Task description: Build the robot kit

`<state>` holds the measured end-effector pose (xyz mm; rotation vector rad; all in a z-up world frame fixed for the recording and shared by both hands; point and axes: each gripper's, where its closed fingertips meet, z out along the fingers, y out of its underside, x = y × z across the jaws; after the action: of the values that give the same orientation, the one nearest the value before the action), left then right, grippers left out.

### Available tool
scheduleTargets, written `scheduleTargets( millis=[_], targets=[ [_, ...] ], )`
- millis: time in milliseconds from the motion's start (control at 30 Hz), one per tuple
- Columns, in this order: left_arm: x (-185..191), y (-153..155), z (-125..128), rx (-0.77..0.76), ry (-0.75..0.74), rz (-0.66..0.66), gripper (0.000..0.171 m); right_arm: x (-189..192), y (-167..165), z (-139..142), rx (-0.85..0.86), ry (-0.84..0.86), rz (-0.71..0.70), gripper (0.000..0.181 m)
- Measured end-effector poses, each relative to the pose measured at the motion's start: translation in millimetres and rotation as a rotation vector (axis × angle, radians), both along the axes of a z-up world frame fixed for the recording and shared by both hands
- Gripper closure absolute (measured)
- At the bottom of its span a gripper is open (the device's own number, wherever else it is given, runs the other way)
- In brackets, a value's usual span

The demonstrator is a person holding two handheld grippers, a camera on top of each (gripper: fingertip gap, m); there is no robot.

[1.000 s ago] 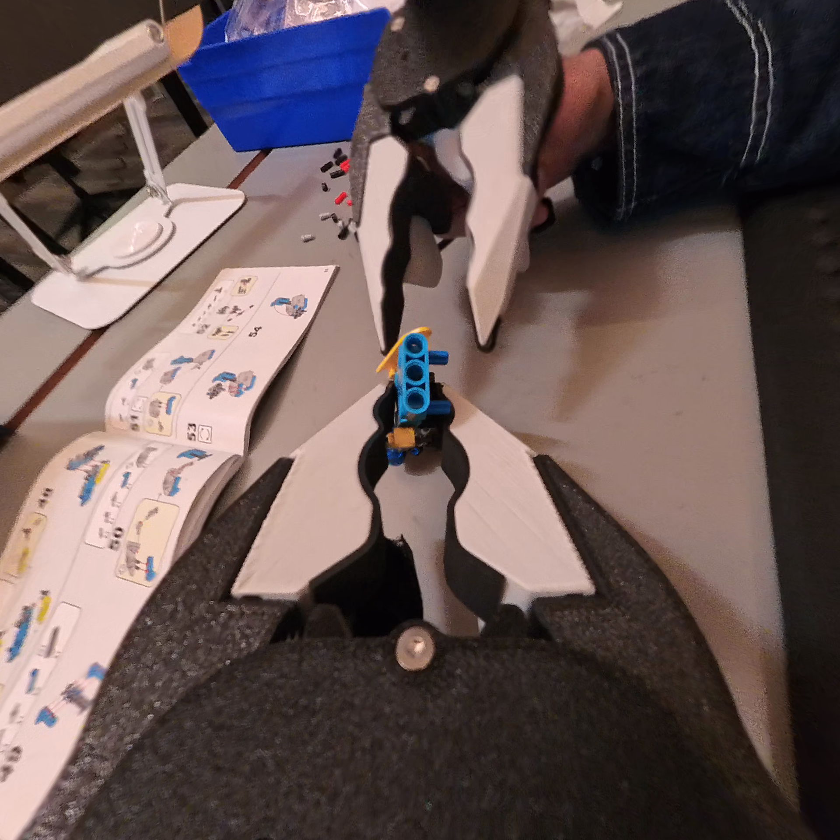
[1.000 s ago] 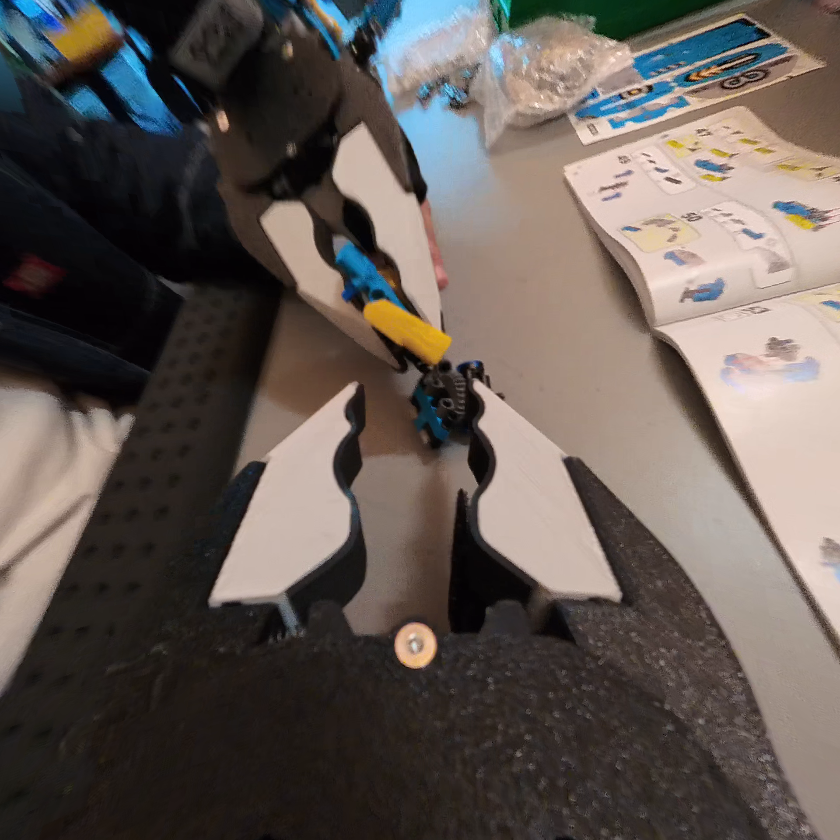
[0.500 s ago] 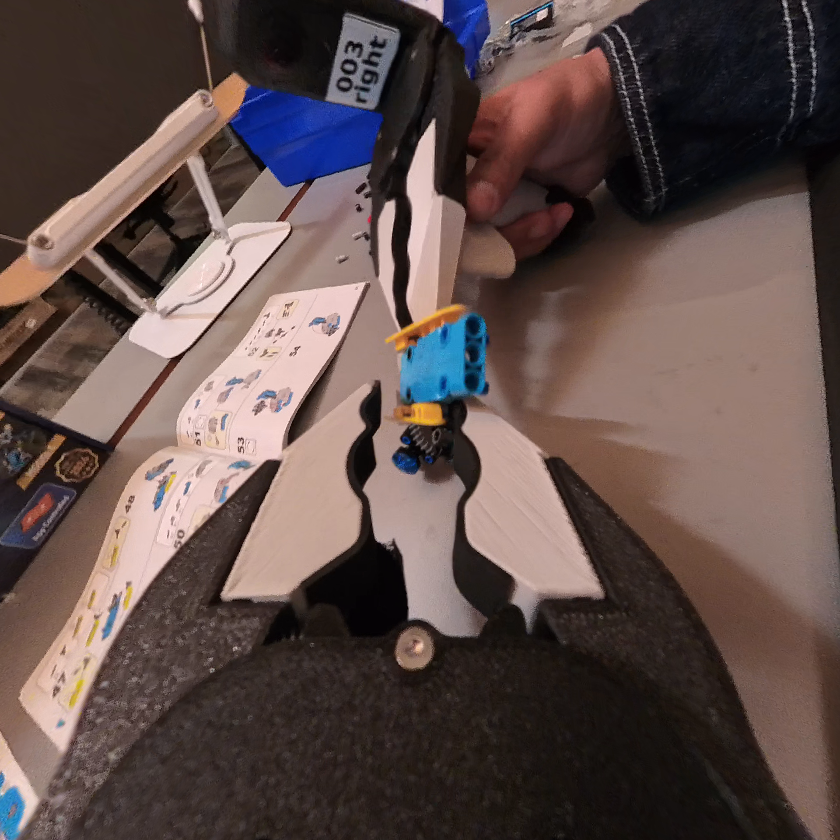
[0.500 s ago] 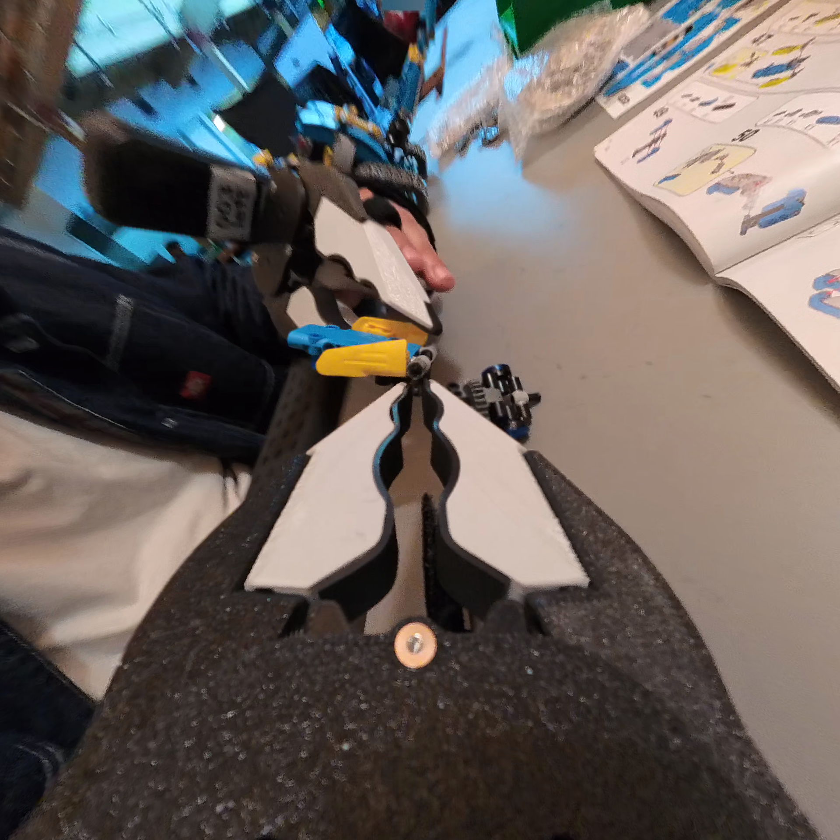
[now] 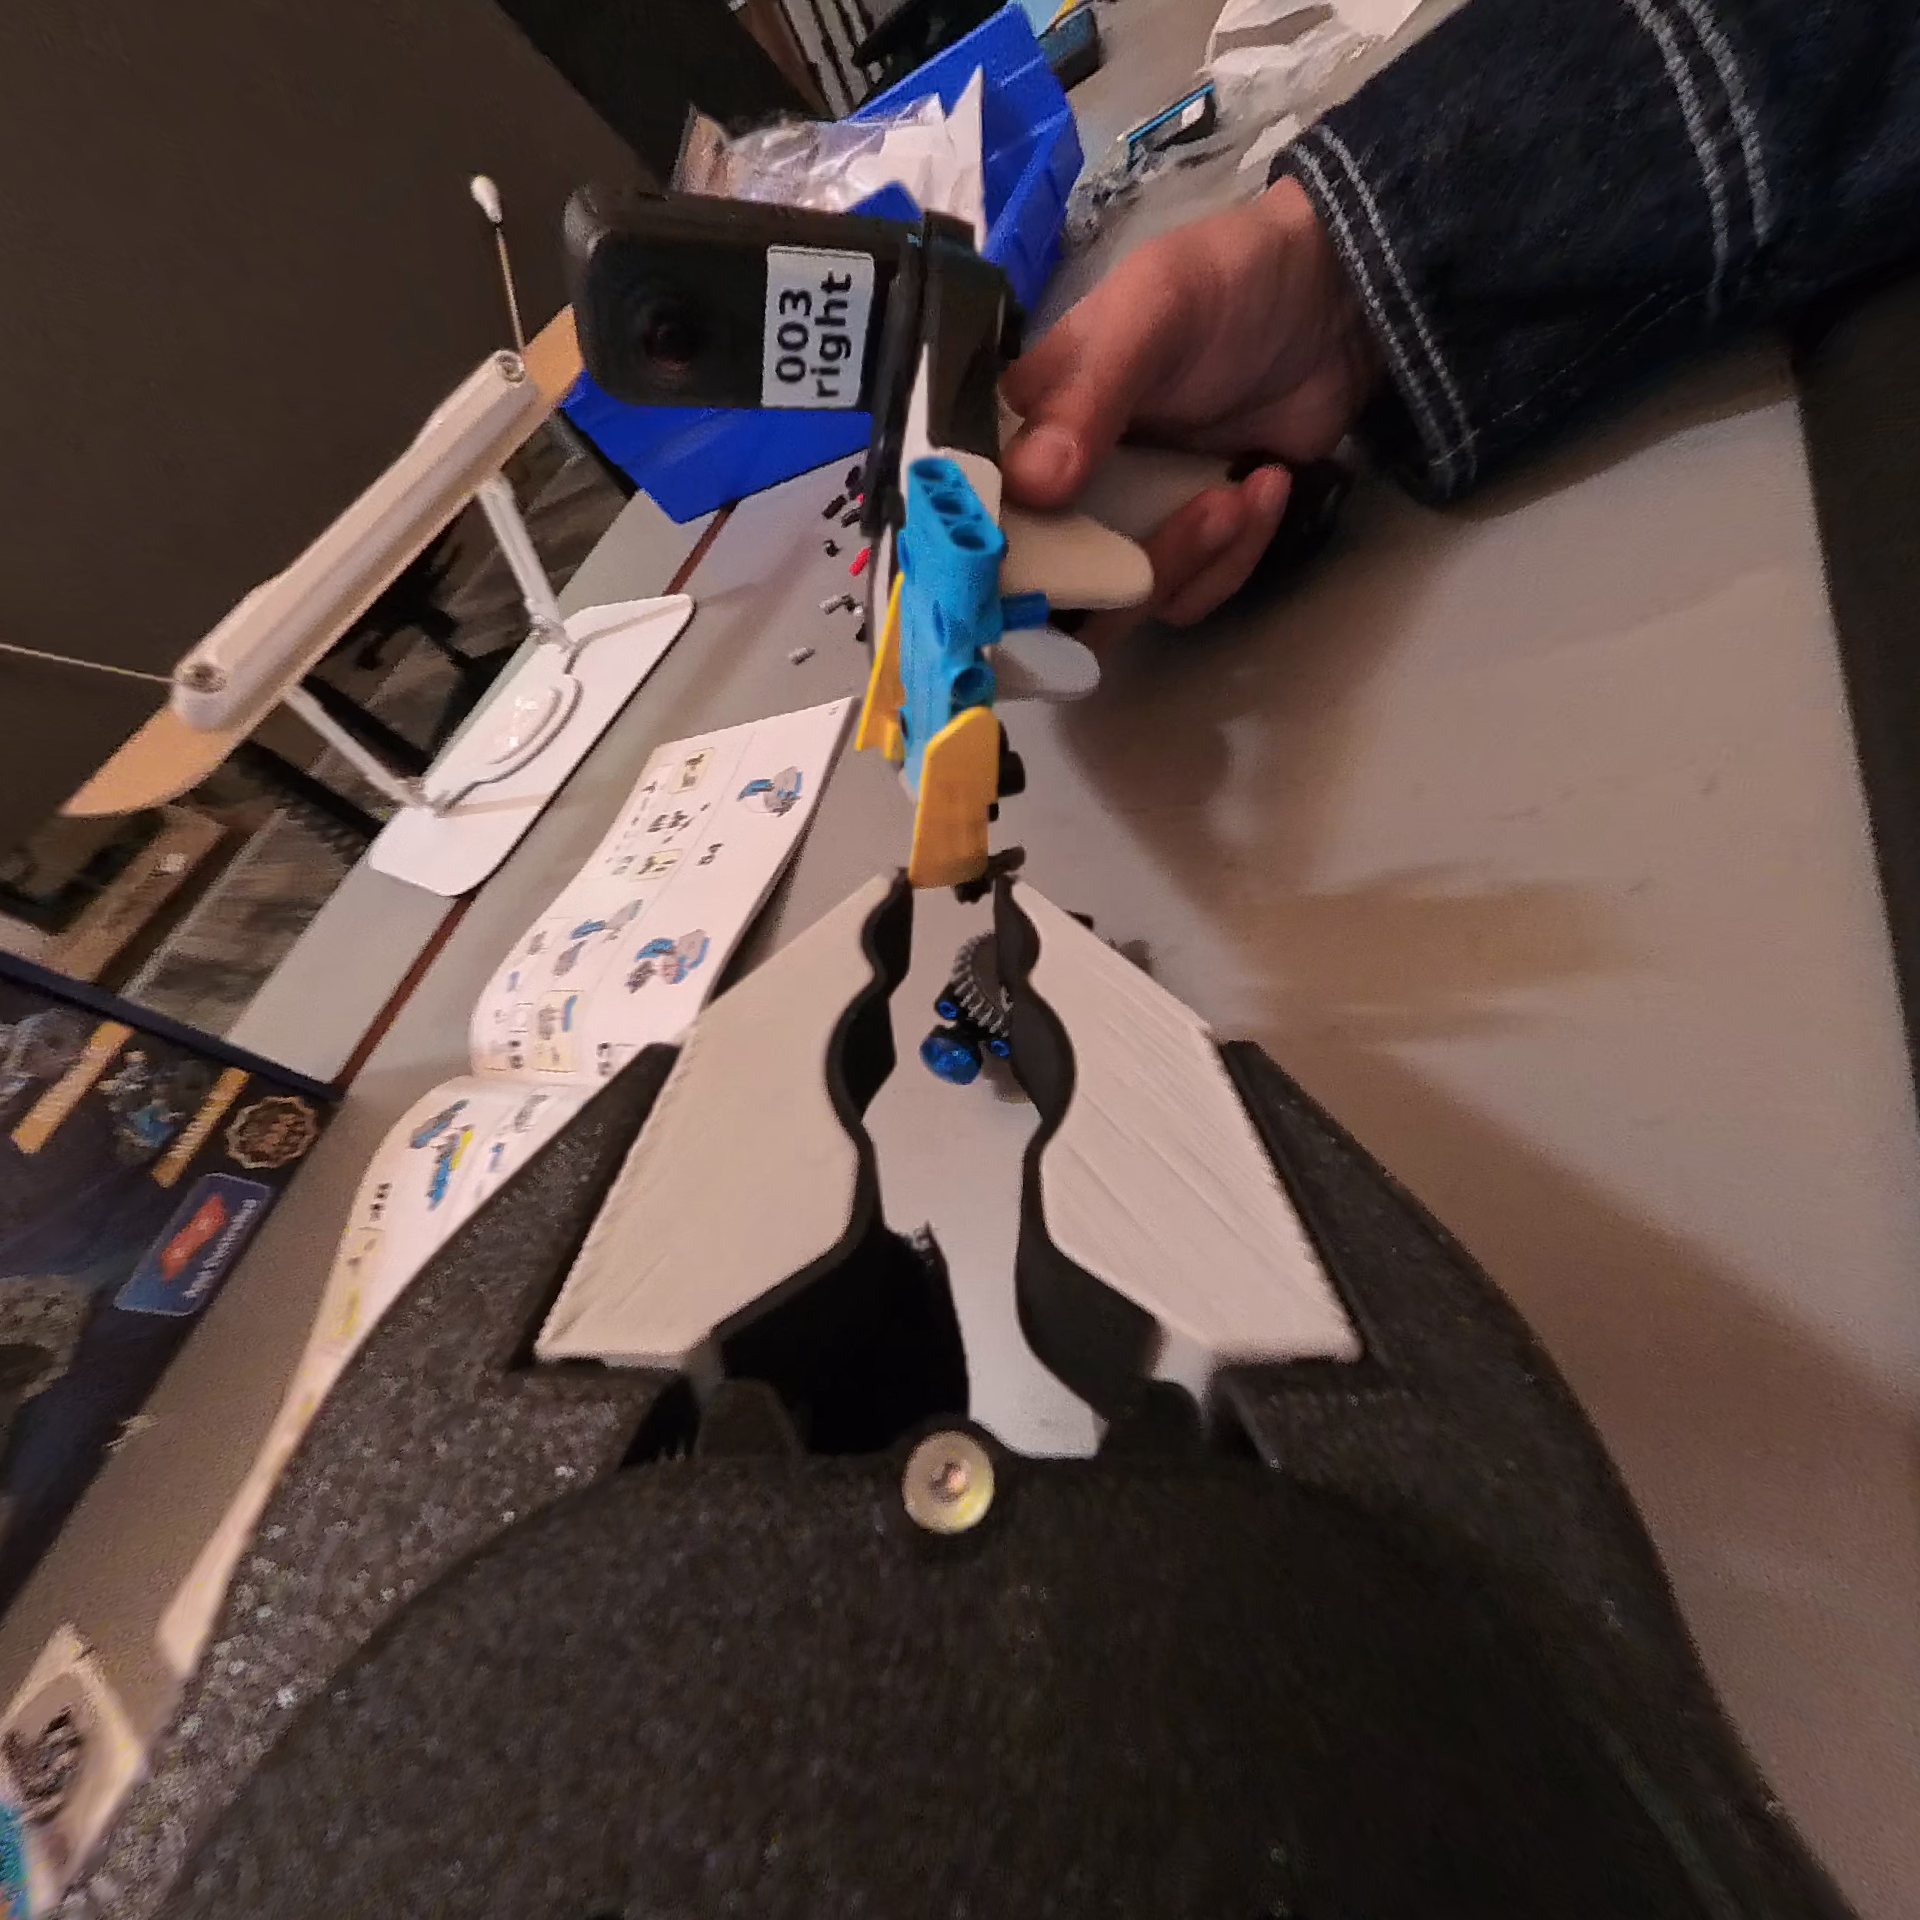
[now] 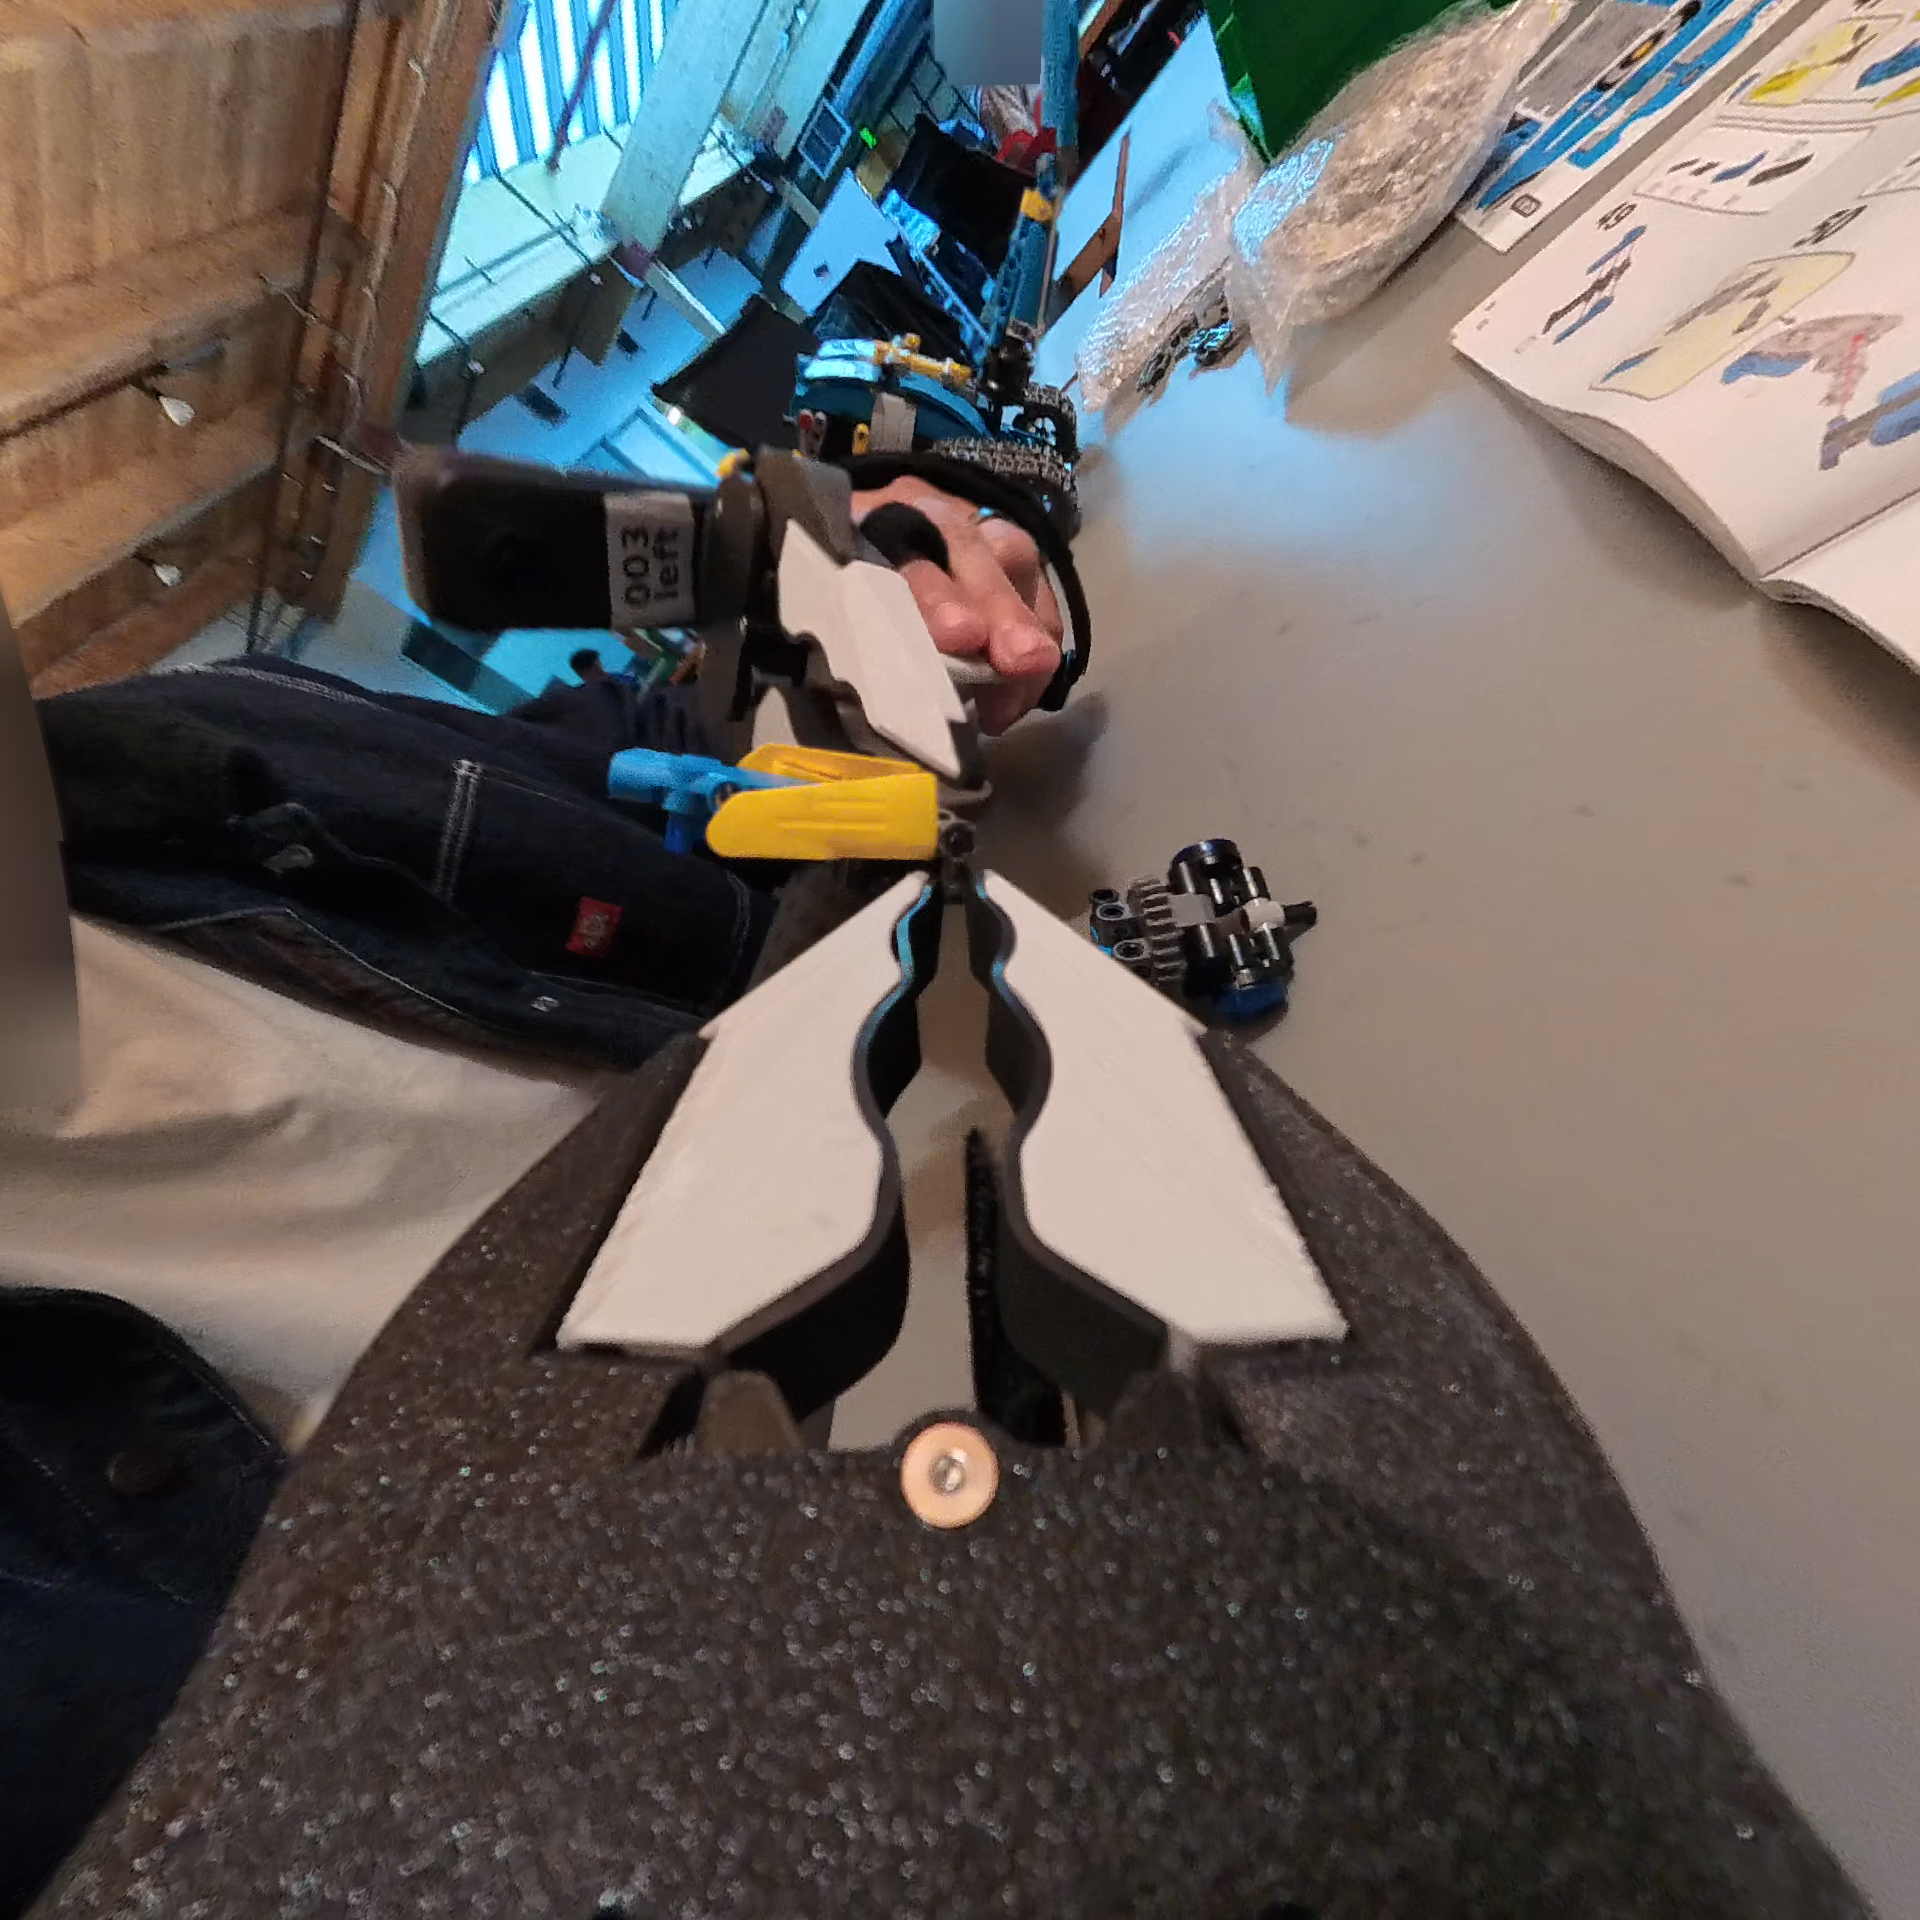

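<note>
Blue-and-yellow assembly (image 5: 940, 623) clamped in left gripper (image 5: 951, 894); right gripper (image 6: 951, 883) pinches its black pin (image 6: 954, 836); gear block (image 6: 1205, 940) lies apart on table (image 6: 1507, 935).

Grey table (image 5: 1507, 831), dark wall (image 5: 260, 260) behind, white desk lamp (image 5: 343, 582) at its edge

right gripper (image 6: 951, 883) closed; black gear piece (image 6: 1205, 940) now lies loose.

Open instruction booklet (image 5: 634, 935), blue bin (image 5: 727, 447), white lamp (image 5: 353, 582) on table (image 5: 1455, 831).
</note>
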<state>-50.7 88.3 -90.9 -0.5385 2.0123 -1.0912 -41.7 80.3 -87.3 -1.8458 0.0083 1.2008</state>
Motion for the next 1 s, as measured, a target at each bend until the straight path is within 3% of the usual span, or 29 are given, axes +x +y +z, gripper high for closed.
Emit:
scheduleTargets(
  millis=[100, 267, 333, 400, 467, 600, 833, 1000],
  targets=[
    [-4, -1, -1, -0.071, 0.065, -0.041, 0.157, -3, -2, -2, 0.021, -0.071, 0.012, 0.173],
    [-17, -8, 9, -0.239, 0.151, -0.152, 0.157, -3, -1, 13, 0.191, -0.245, -0.02, 0.145],
    [-24, -13, 12, -0.298, 0.19, -0.207, 0.158, -20, -10, 24, 0.344, -0.325, 0.063, 0.143],
    [-29, -16, 12, -0.325, 0.223, -0.244, 0.158, -30, -16, 18, 0.324, -0.378, 0.134, 0.148],
    [-32, -19, 9, -0.33, 0.253, -0.266, 0.158, -38, -20, 17, 0.272, -0.341, 0.199, 0.138],
    [-33, -20, 8, -0.344, 0.276, -0.275, 0.157, -36, -11, 15, 0.331, -0.471, 0.142, 0.155],
    [-16, -3, -1, -0.318, 0.289, -0.145, 0.158, -19, 8, 10, 0.251, -0.495, -0.004, 0.16],
    [-14, -3, -8, -0.312, 0.32, -0.127, 0.158, -17, 9, 5, 0.23, -0.466, -0.01, 0.16]
  ],
)
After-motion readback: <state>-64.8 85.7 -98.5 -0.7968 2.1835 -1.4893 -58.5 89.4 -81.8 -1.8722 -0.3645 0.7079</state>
